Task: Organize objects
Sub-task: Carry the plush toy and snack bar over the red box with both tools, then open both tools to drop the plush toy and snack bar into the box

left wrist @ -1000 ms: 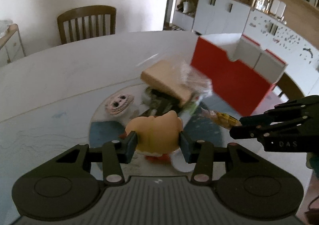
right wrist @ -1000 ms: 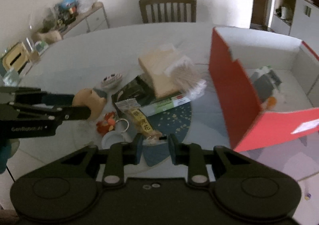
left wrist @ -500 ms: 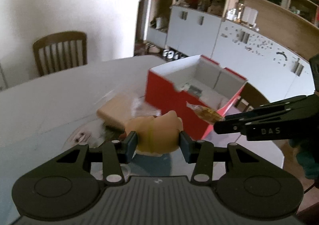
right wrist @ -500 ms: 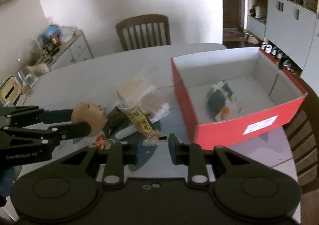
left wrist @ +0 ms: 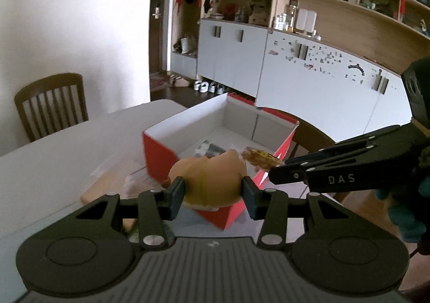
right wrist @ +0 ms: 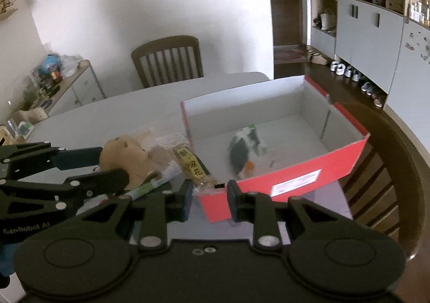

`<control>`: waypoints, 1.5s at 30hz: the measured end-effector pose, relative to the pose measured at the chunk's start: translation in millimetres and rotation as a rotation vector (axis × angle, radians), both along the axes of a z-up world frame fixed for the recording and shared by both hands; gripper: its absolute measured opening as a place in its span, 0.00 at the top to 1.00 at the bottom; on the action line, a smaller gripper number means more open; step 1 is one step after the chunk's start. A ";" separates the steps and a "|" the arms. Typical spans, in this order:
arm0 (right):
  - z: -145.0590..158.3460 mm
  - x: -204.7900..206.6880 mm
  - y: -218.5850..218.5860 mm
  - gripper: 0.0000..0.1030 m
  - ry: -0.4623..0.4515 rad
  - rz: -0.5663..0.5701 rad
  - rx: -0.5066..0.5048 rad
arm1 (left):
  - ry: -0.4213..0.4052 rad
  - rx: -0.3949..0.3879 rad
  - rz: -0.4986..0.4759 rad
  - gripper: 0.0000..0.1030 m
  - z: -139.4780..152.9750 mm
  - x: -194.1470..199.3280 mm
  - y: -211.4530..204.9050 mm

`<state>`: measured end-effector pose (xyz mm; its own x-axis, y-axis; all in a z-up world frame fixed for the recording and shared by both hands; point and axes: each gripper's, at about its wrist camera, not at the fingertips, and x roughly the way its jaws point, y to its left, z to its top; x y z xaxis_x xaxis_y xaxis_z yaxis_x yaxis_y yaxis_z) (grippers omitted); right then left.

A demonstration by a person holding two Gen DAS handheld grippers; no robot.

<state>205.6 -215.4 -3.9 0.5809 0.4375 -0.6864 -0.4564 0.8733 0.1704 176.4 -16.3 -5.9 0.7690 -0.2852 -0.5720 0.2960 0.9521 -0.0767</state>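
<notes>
My left gripper is shut on a tan plush toy and holds it in the air in front of the red box. My right gripper is shut on a clear snack packet with a yellow label, held beside the near left corner of the red box. The packet's tip and the right gripper's fingers show in the left wrist view. The plush and left gripper show in the right wrist view. A black, white and orange item lies inside the box.
The white table carries a wrapped sandwich-like pack and a green-striped packet left of the box. A wooden chair stands at the far side, another at the right. Cabinets line the wall.
Both grippers have risen and moved right toward the red box, carrying the plush and the snack packet. The box now lies directly ahead of both.
</notes>
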 end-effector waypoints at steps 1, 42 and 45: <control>0.0 3.4 -4.2 0.75 0.001 -0.004 0.000 | -0.001 0.002 -0.006 0.57 -0.3 3.5 -4.4; -83.3 196.9 -38.1 0.74 0.132 0.007 -0.294 | 0.217 0.196 -0.048 0.56 -76.9 192.8 -134.5; -92.0 198.7 -35.3 0.74 0.149 0.029 -0.318 | 0.238 0.203 -0.051 0.56 -80.1 201.2 -137.2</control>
